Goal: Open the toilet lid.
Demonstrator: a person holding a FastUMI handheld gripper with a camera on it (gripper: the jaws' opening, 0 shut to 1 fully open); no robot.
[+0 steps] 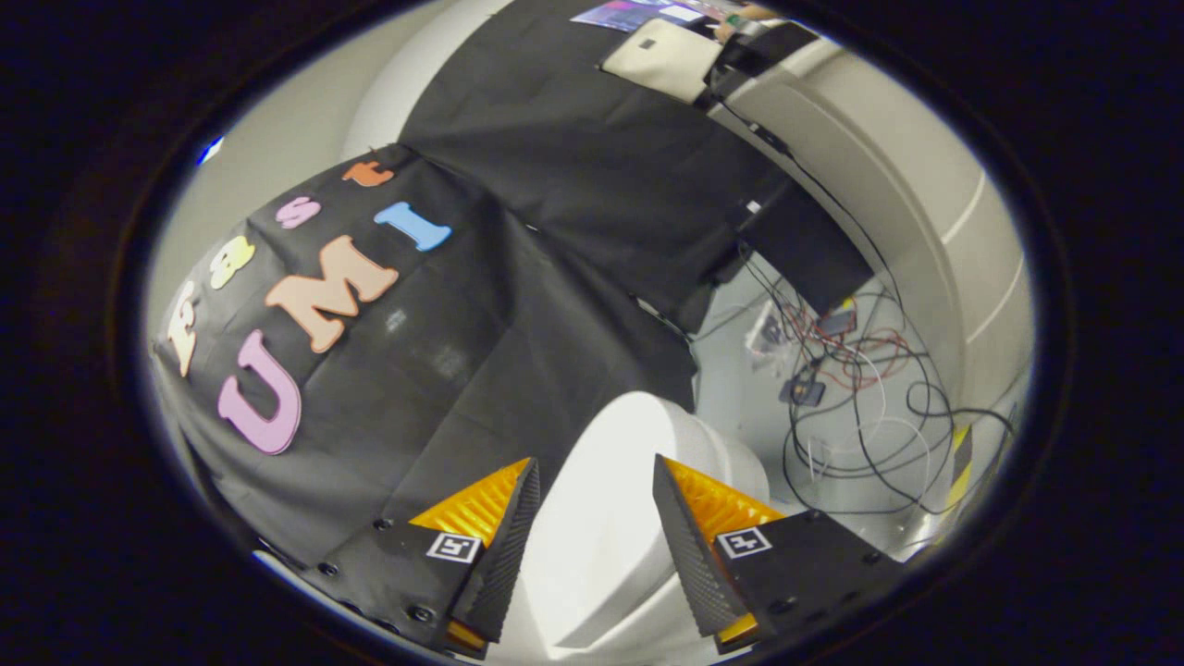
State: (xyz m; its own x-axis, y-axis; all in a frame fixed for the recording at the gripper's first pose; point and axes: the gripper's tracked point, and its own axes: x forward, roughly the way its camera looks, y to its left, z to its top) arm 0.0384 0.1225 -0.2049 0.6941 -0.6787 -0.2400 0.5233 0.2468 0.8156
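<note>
**Lid raised or nearly so, claw parted around it**

Gripper parted wide, ridged wedge-shaped fingers either side of the toilet lid, no visible press on it. Lid seen between and just ahead of the fingers: smooth, glossy white, rounded at the top edge, apparently upright against the black cloth wall. Judged mostly done; perhaps only release and withdrawal left, though hinge and bowl too hidden to confirm. Beyond, right of the lid: pale floor strewn with tangled thin cables, matte draped fabric, smooth white curved panels.
</note>
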